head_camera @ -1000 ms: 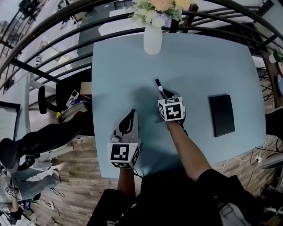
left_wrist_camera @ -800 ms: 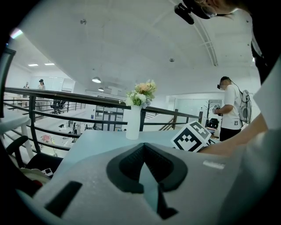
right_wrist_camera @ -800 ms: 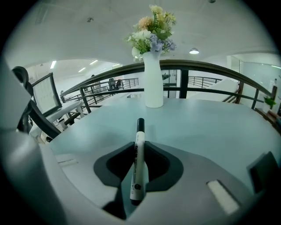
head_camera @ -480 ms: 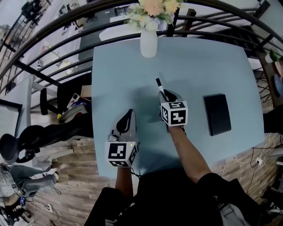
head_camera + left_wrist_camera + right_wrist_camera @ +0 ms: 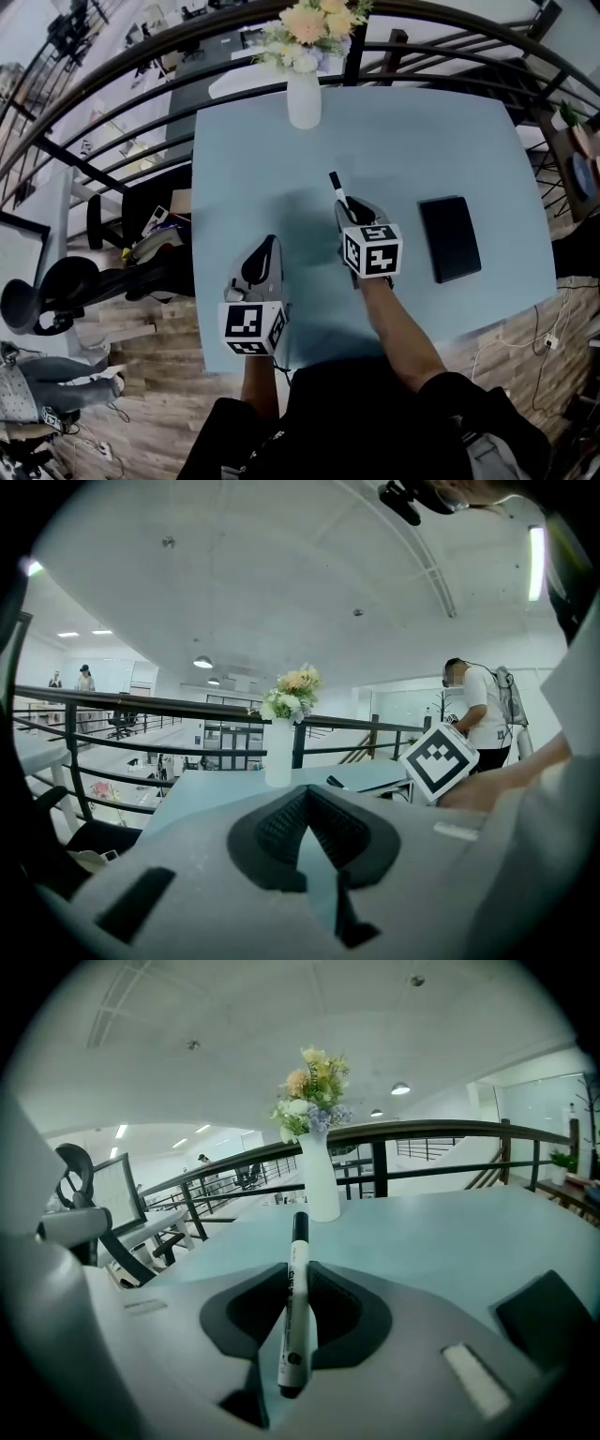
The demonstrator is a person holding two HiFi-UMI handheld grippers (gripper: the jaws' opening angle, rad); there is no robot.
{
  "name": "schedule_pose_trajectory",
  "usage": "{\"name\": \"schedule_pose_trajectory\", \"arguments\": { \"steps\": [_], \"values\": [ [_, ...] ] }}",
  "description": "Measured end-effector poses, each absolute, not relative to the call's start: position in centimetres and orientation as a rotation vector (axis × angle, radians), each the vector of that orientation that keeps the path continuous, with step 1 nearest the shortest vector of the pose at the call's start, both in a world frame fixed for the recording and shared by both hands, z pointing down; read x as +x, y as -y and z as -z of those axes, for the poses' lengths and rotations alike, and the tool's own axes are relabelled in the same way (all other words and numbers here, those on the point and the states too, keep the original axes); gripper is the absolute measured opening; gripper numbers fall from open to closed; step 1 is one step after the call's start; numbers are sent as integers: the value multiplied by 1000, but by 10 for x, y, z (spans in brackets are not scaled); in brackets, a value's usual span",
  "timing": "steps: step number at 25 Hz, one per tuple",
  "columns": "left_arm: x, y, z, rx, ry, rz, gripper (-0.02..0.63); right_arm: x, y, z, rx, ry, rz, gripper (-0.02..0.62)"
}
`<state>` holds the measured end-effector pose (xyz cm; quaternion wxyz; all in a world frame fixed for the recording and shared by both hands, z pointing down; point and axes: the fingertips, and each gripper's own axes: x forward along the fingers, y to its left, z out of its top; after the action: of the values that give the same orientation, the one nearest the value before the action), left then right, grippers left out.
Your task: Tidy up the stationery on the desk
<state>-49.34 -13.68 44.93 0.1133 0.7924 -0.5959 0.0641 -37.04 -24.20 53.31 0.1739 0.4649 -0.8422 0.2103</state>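
Right gripper [image 5: 347,210]: clenched on a marker pen [image 5: 337,190], white barrel with a black cap. The right gripper view shows both pads pressed against the barrel, roughly at its mid-length. The capped end projects forward beyond the jaws and the butt end lies back between them. The pen is thus in the gripper over the middle of the desk [image 5: 234,169], its cap pointing toward the far edge, where a white vase [image 5: 303,101] of flowers [image 5: 305,23] stands. Vase and pen are well apart. Whether the pen tip clears the desk top cannot be settled from any view. Left gripper [image 5: 270,244]: closed, pads meeting at the tips with nothing between them (confirmed in the left gripper view, where only pale desk surface shows through the gap behind the tips). It is held over the near left part of the desk, beside the right gripper and slightly nearer the person, pointing the same way. A flat black rectangular item [image 5: 449,238], possibly a notebook or case, lies on the desk to the right of the right gripper, apart from it and untouched. A dark railing [image 5: 450,52] runs behind the far edge of the desk
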Motion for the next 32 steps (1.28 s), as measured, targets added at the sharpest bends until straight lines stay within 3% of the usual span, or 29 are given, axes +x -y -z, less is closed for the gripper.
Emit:
{"name": "schedule_pose_trajectory", "arguments": {
  "steps": [9, 32],
  "values": [
    [-463, 137, -447, 2357, 1716, -194, -6, -332, 231, -518, 1377, 2413, -601, 83],
    [-318, 162, -445, 2493, 1532, -242, -6, -160, 220, -502, 1602, 2355, -644, 83]
  ]
}}
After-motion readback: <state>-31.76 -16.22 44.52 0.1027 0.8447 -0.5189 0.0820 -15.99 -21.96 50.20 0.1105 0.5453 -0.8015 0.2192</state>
